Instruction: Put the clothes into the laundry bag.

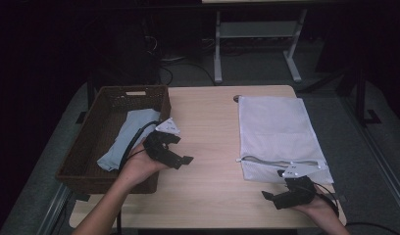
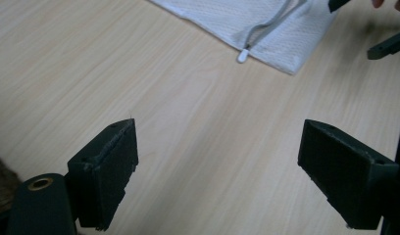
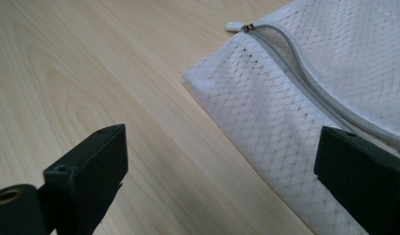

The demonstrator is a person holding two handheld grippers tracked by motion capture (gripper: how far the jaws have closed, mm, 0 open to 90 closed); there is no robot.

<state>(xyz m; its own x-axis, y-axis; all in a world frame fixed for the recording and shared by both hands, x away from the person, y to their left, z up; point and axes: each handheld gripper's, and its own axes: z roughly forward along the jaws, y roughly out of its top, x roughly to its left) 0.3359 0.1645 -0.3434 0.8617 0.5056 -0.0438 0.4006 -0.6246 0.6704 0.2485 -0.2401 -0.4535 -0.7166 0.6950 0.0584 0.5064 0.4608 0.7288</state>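
Claw in your right hand (image 1: 279,196) sits at the near right corner of the desk (image 1: 208,122), its jaws wide apart and holding nothing. Directly ahead of it, almost touching, lies the white mesh laundry bag (image 1: 276,129), flat on the desk's right half. The bag's long axis runs away from you, toward the far edge. Its grey zipper (image 1: 279,161) crosses the near end from side to side, with the white zipper pull (image 2: 243,55) at the end nearest the desk's middle. In the right gripper view, the bag's near corner (image 3: 266,122) lies between the open jaws and slightly to the right.

Your left claw (image 1: 181,149) hovers over the desk just beside the brown wicker basket (image 1: 90,161), jaws also spread apart and empty. A light blue cloth (image 1: 124,139) lies in the basket, behind and to the left of that claw. The left claw points rightward across bare desk toward the zipper pull, which is well apart from it.

Your right claw is much nearer the bag; your left claw is nearer the cloth.
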